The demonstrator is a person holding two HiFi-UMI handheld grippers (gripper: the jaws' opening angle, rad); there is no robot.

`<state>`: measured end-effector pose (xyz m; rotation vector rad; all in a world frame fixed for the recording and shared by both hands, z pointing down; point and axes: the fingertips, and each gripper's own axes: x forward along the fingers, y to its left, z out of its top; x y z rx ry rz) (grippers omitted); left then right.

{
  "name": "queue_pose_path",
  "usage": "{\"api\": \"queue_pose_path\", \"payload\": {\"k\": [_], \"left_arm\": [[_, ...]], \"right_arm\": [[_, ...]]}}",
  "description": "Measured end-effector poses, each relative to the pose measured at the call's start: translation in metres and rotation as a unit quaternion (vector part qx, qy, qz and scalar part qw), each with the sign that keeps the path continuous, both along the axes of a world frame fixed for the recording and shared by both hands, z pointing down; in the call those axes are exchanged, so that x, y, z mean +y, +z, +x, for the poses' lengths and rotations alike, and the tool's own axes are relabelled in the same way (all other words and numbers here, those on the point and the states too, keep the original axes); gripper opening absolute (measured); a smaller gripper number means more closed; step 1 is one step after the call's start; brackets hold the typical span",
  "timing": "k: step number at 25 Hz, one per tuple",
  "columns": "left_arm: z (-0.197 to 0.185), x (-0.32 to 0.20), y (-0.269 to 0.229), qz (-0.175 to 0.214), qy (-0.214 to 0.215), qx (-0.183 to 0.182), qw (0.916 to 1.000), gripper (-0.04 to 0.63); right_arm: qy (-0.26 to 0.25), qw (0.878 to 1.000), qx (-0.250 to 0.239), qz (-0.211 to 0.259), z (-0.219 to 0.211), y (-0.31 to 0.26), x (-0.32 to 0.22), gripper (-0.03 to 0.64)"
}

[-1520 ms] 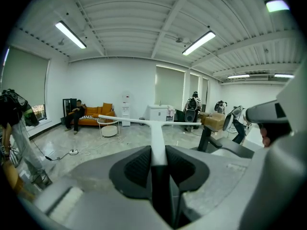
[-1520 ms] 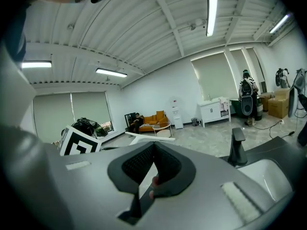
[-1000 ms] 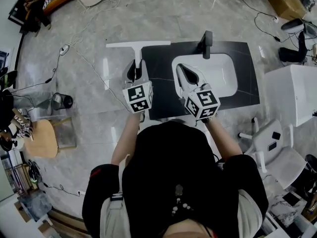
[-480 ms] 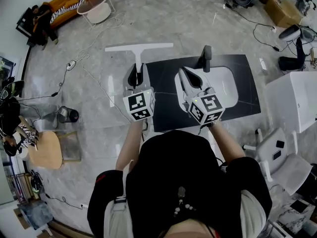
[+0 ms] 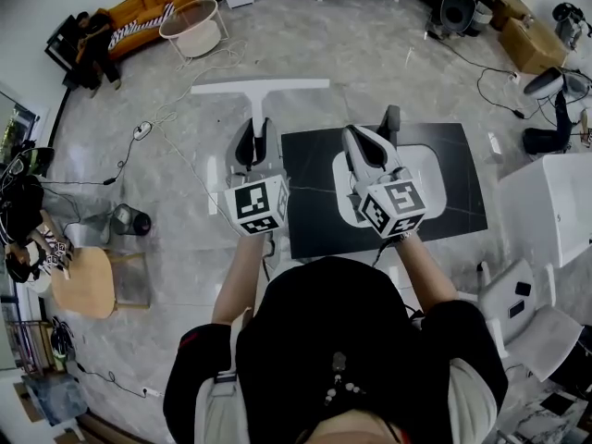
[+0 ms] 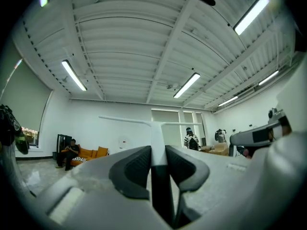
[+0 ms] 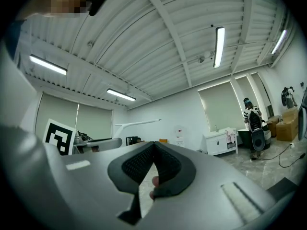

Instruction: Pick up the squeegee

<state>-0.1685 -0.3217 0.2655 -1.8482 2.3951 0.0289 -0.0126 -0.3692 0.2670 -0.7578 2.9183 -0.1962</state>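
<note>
The person reaches both arms straight forward from the body, side by side, with the left forearm (image 5: 242,271) and the right forearm (image 5: 418,265) bare below the sleeves and each hand hidden under its gripper's marker cube. The left gripper (image 5: 256,140) points away from the person and close to level, so its own view looks at the far wall and the ceiling. Its jaws (image 6: 158,157) are clamped on the handle of the squeegee (image 5: 259,88), one dark pad pressing on each side of the white shaft. The squeegee is held in the air, clear of any surface. Its handle runs forward out of the jaws and its long white blade lies crosswise at the far end, spreading to both sides. In the head view it hangs over the grey floor (image 5: 166,165), just left of the dark tabletop (image 5: 310,220). In the left gripper view the squeegee (image 6: 157,133) stands as a T against the wall. The right gripper (image 5: 359,146) is held at much the same height and also points forward, over the tabletop near the white sink (image 5: 435,176) and the black faucet (image 5: 391,118). Its jaws (image 7: 153,150) are closed, pad tips meeting, with nothing gripped. The right gripper view shows the squeegee (image 7: 139,123) off to its left.
</note>
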Motion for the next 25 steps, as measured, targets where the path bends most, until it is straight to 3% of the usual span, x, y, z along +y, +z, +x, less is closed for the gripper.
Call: {"api": "queue_pose_path", "payload": {"k": [10, 25], "left_arm": [[0.003, 0.009, -0.041, 0.044, 0.016, 0.011, 0.9989, 0.100], [-0.004, 0.013, -0.045, 0.054, 0.020, 0.016, 0.9982, 0.100]], "right_arm": [[-0.004, 1.000, -0.013, 0.022, -0.001, -0.029, 0.008, 0.002], [-0.008, 0.999, -0.017, 0.038, -0.007, -0.045, 0.011, 0.002]]}}
